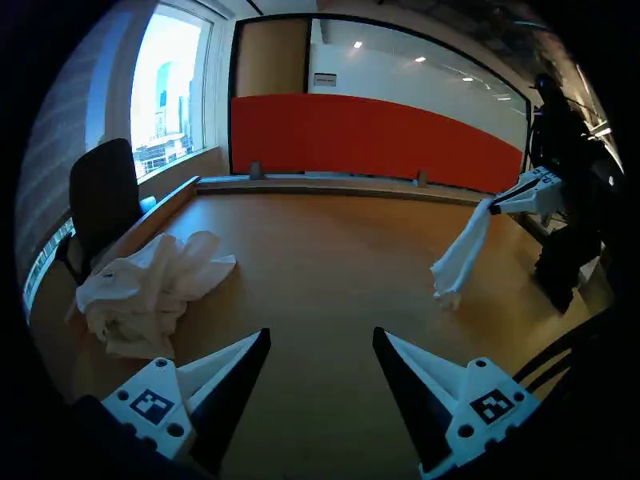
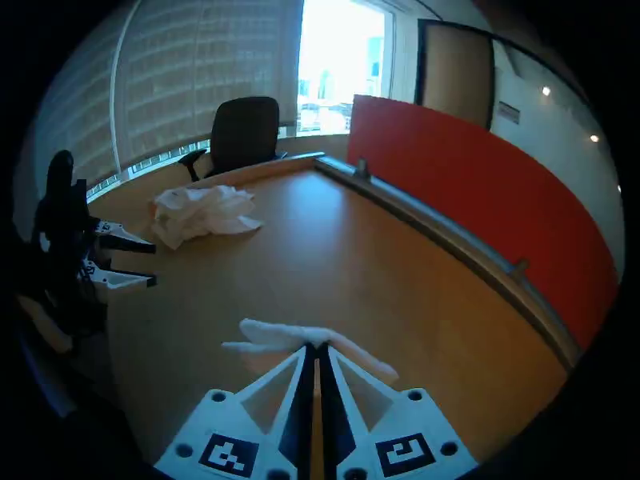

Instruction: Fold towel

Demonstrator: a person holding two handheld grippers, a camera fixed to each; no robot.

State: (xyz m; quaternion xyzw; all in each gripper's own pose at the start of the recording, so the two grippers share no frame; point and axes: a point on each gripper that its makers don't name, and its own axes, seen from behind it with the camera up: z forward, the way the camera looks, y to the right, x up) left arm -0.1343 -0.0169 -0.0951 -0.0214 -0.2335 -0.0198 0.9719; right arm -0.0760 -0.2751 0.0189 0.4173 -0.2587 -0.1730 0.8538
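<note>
White towel (image 2: 308, 336) pinched by right gripper (image 2: 318, 350) | left gripper (image 1: 322, 340) spread apart | crumpled cloth pile (image 1: 152, 288) on wooden table (image 1: 336, 256)

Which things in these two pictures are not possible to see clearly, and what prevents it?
Left gripper view: whether the crumpled white cloth pile is one towel or several; its own folds hide this.
Right gripper view: which part of the long white towel the shut right gripper pinches; the gripper itself covers it.
Right gripper view: what holds the open left gripper; too dark, at the edge.
</note>
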